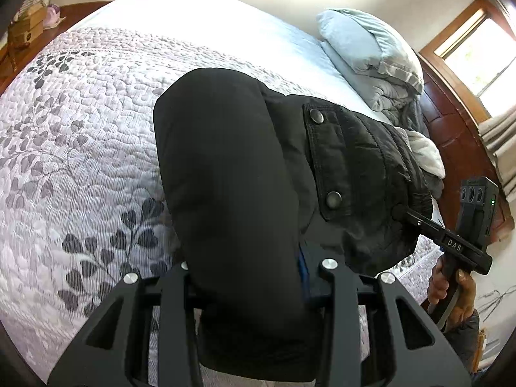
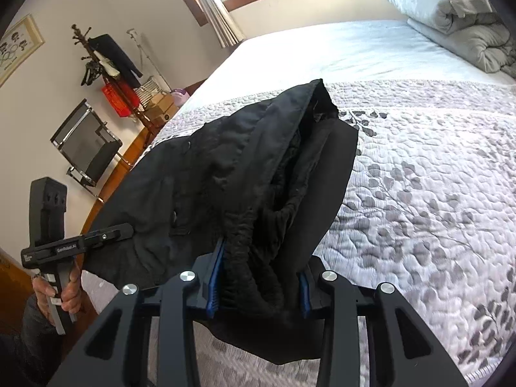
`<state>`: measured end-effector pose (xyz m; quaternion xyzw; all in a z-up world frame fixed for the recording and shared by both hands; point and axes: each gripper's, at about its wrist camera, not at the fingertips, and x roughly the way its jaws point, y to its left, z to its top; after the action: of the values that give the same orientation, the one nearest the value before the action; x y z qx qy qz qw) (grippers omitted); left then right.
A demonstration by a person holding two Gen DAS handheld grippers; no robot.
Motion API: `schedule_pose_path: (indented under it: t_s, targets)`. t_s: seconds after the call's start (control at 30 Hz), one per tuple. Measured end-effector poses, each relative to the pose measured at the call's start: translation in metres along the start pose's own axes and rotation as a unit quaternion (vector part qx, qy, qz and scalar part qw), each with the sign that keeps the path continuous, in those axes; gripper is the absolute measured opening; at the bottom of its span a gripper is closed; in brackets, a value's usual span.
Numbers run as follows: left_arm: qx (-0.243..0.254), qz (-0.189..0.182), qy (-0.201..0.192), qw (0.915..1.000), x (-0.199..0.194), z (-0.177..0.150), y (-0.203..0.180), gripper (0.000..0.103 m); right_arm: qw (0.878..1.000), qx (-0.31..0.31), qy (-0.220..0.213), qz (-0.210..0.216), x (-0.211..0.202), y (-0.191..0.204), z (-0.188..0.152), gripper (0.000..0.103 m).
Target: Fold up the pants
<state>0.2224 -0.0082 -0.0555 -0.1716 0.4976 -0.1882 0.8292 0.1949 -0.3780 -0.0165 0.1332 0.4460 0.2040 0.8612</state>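
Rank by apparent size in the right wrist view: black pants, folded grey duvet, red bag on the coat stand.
1. black pants, though nearest the camera
2. folded grey duvet
3. red bag

**Both grippers clamped, hands low on the handles**

The left gripper (image 1: 248, 277) fills the six o'clock edge of its own view, pitched steeply downward, its two fingers closed part-way on thick black cloth that bulges up between them. The right gripper (image 2: 259, 290) sits likewise at six o'clock in its view, pitched down, blue pads (image 2: 216, 277) pressing dark cloth from both sides. From the left wrist camera the right gripper shows at four o'clock, its fingers reaching toward ten o'clock, with the right hand (image 1: 451, 296) wrapped around the handle. From the right wrist camera the left hand (image 2: 59, 290) grips its handle at eight o'clock.
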Motion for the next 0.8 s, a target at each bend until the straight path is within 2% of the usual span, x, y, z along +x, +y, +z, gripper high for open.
schedule_pose_path:
  t_s: [0.13, 0.27, 0.33, 0.5, 0.6, 0.67, 0.8]
  targets:
    - [-0.002, 0.019, 0.004, 0.9998, 0.019, 0.008, 0.002, 0.035, 1.0, 0.026, 0.015, 0.001, 0.028, -0.017, 0.01, 0.037]
    - [0.004, 0.03, 0.01, 0.9995, 0.033, 0.008, 0.001, 0.037, 0.998, 0.048, 0.037, -0.012, 0.049, -0.035, 0.006, 0.038]
    - [0.013, 0.035, 0.011, 0.9992, 0.038, 0.005, 0.0, 0.039, 0.997, 0.059, 0.039, -0.012, 0.053, -0.043, 0.0, 0.042]
    - [0.015, 0.044, 0.014, 0.9988, 0.047, -0.001, 0.007, 0.049, 0.995, 0.079, 0.05, -0.023, 0.061, -0.056, -0.017, 0.065]
    - [0.022, 0.048, 0.014, 0.9985, 0.051, -0.004, 0.009, 0.056, 0.994, 0.099, 0.049, -0.016, 0.06, -0.067, -0.029, 0.073]
    - [0.026, 0.05, 0.014, 0.9983, 0.054, -0.004, 0.006, 0.059, 0.992, 0.117, 0.048, -0.005, 0.059, -0.076, -0.035, 0.076]
    - [0.026, 0.055, 0.016, 0.998, 0.059, -0.005, 0.006, 0.064, 0.988, 0.147, 0.04, 0.025, 0.053, -0.087, -0.051, 0.073]
